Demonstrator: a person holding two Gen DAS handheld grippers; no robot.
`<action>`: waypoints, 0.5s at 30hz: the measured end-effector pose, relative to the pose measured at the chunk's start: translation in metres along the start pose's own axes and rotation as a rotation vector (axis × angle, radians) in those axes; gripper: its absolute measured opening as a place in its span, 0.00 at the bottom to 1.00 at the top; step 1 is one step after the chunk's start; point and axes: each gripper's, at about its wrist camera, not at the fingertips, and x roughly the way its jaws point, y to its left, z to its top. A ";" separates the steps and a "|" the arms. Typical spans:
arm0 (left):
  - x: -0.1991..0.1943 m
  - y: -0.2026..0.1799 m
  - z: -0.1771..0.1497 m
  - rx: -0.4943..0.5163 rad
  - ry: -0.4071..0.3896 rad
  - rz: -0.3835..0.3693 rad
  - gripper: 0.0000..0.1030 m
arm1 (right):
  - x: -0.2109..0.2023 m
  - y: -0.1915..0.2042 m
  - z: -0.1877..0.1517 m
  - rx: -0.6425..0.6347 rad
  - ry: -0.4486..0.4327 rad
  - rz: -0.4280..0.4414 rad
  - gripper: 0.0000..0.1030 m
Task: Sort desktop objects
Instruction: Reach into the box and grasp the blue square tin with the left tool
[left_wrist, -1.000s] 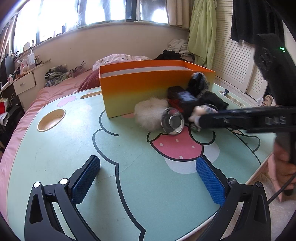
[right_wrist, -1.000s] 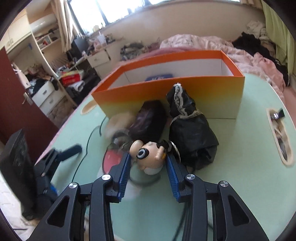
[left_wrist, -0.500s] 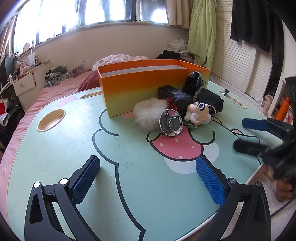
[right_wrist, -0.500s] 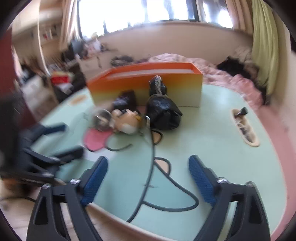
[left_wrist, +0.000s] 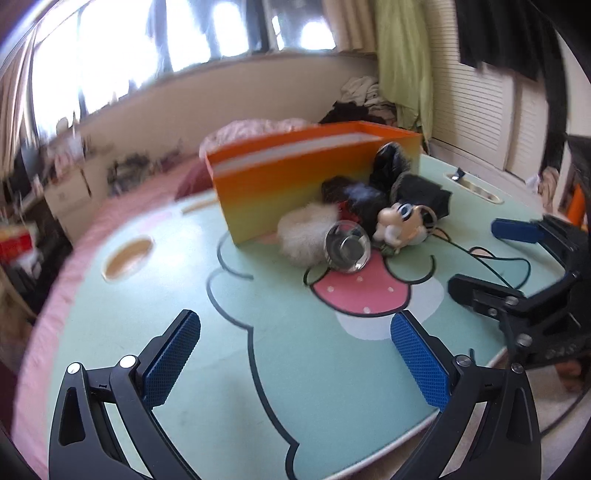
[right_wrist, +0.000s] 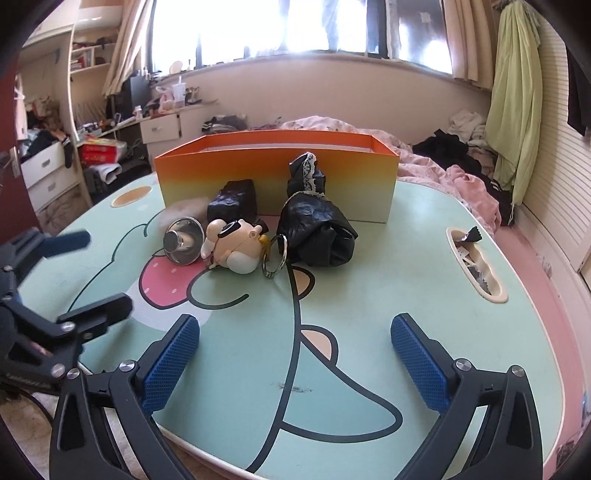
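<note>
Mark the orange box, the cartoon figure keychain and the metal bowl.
orange box (right_wrist: 277, 177), right wrist view, front wall.
cartoon figure keychain (right_wrist: 236, 247), right wrist view, its head.
metal bowl (left_wrist: 347, 246), left wrist view, inner base.

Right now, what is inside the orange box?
Nothing can be made out: the right wrist view shows only the orange box's rim and a strip of pale inner wall; its front wall hides the floor.

Toy figure (left_wrist: 400, 225) beside glass cup (left_wrist: 347, 246)
</note>
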 end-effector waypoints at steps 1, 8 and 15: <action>-0.007 0.000 0.001 0.006 -0.022 0.007 1.00 | 0.000 -0.001 -0.001 -0.001 0.001 0.000 1.00; -0.058 0.039 0.050 -0.183 -0.293 -0.009 1.00 | 0.002 -0.001 0.003 -0.001 -0.001 0.001 1.00; -0.008 0.060 0.144 -0.300 -0.062 -0.224 0.85 | 0.003 -0.001 0.006 -0.001 -0.001 0.001 1.00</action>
